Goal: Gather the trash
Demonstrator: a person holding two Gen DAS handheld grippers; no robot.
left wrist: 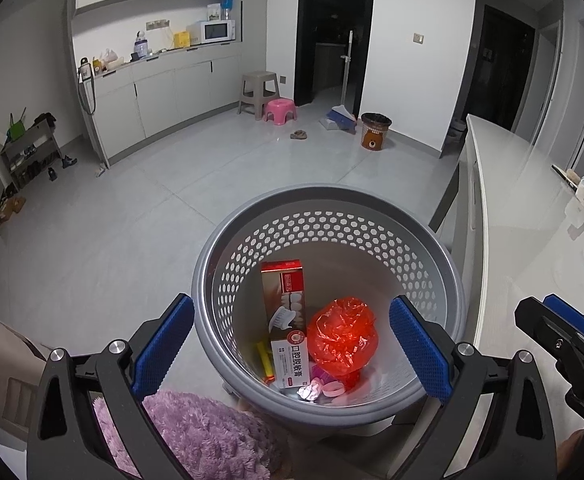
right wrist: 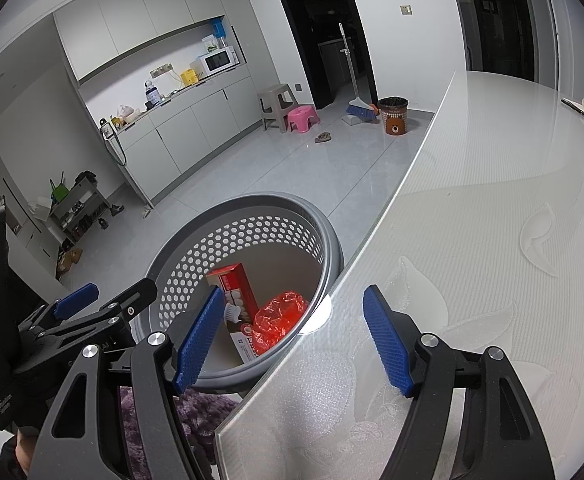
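We see the grey perforated basket (left wrist: 328,216) standing upright on the floor just beside the table (right wrist: 492,200), and in it a toothpaste box (left wrist: 286,320) leaning on end, its long axis running up the wall, with a crumpled red bag (left wrist: 342,340) beside it. Our left gripper (left wrist: 292,344) tilts down over the basket, jaws spread and empty. Our right gripper (right wrist: 292,336) tilts down over the table edge, likewise spread with nothing between its pads.

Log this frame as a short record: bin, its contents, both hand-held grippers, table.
bin: grey perforated basket, on the floor beside the table
contents: toothpaste box leaning upright, red plastic bag, small scraps at the bottom
left hand-held gripper: open, empty, above the basket
right hand-held gripper: open, empty, over the table edge
table: glass-topped table, bare near the grippers
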